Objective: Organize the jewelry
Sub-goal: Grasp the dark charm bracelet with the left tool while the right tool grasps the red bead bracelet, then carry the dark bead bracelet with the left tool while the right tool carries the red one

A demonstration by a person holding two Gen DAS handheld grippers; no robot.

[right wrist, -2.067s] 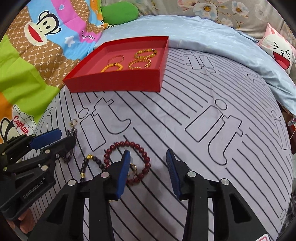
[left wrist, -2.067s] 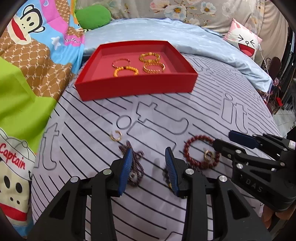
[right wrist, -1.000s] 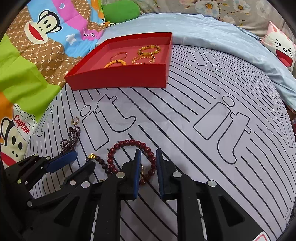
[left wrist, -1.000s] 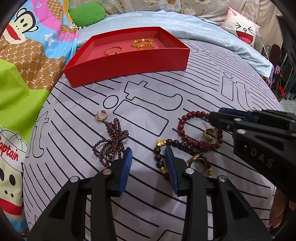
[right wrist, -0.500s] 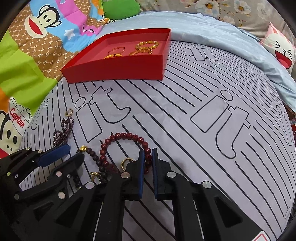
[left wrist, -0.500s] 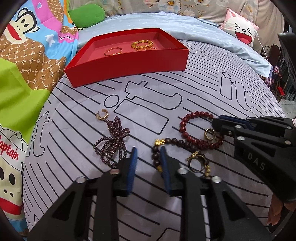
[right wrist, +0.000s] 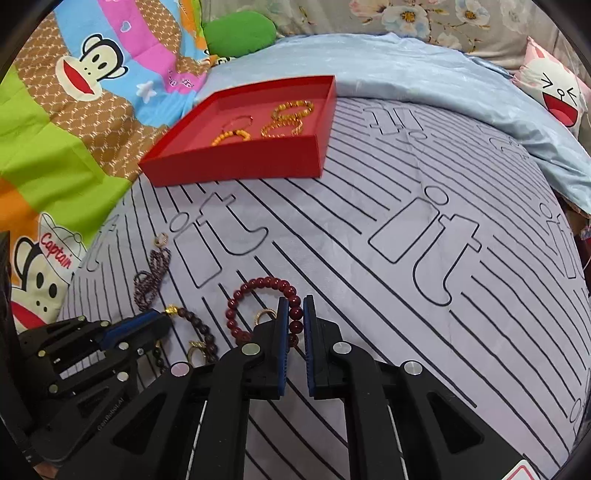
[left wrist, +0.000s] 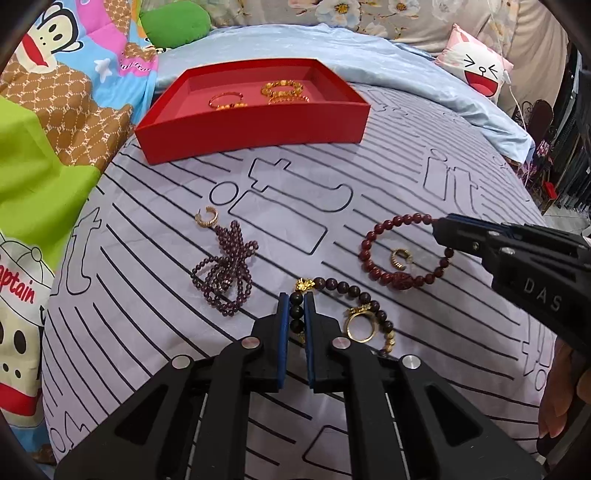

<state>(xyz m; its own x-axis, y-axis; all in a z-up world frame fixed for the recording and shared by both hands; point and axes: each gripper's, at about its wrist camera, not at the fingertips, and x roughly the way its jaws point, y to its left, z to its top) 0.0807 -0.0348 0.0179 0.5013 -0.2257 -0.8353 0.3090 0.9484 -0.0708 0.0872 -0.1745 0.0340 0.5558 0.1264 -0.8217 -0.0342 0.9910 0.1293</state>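
Note:
My left gripper [left wrist: 294,312] is shut on the dark brown bead bracelet [left wrist: 343,287], which lies on the striped sheet with a gold ring [left wrist: 360,325] beside it. My right gripper [right wrist: 294,317] is shut on the red bead bracelet [right wrist: 258,286], which also shows in the left wrist view [left wrist: 373,236] with a small gold ear cuff [left wrist: 399,257] inside its loop. A purple bead strand [left wrist: 227,264] and a gold ear cuff [left wrist: 207,218] lie to the left. The red tray [left wrist: 255,127] at the back holds several gold and orange bracelets [left wrist: 282,88].
The striped grey sheet [right wrist: 406,221] covers a rounded bed. A colourful monkey-print blanket [left wrist: 55,110] lies at the left, a green pillow [right wrist: 240,35] and a pink face cushion [left wrist: 476,70] at the back. The bed drops off at the right edge.
Both grippers have lowered and closed: the left one from wide open onto the dark brown bracelet, the right one onto the red bracelet's right side.

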